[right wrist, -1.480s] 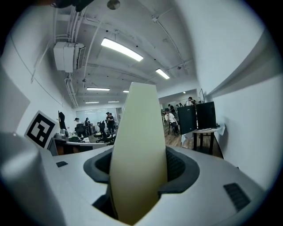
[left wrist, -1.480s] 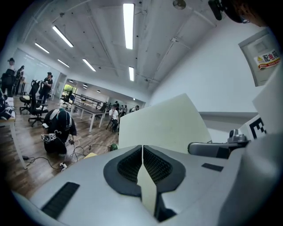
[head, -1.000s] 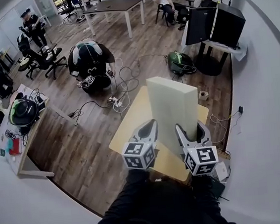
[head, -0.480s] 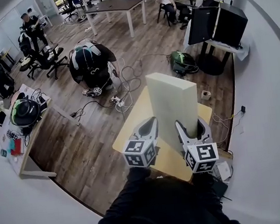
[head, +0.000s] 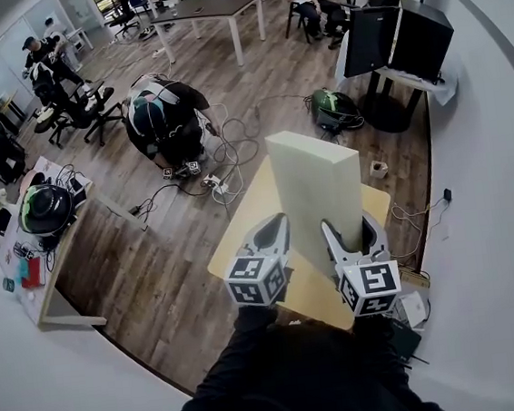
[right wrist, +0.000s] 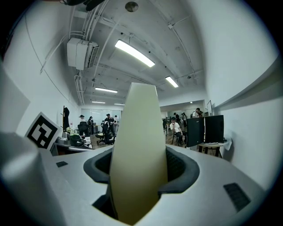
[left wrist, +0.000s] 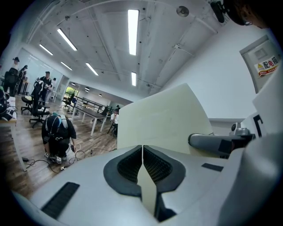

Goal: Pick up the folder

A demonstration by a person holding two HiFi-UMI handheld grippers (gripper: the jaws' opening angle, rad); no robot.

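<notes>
The folder (head: 315, 194) stood upright over the tabletop (head: 242, 238), right gripper (head: 353, 237) fingers clamped on its thick edge, left gripper (head: 276, 233) fingers pinching seemingly just a thin flap that could slip, tipping it.

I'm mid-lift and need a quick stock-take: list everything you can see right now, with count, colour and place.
folder: one, cream, upright above the small table, held at its lower end
small table: one, light wood, under the folder
monitors: two, black, upper right by the wall
bag: one, green and black, on the floor near the monitors
cables: a tangle, white and black, on the wood floor
crouching person: one, dark clothes, beside the cables
long table: one, dark top, white legs, far end
left gripper: grey, shut on the folder's thin edge
right gripper: grey, shut on the folder's thick side
</notes>
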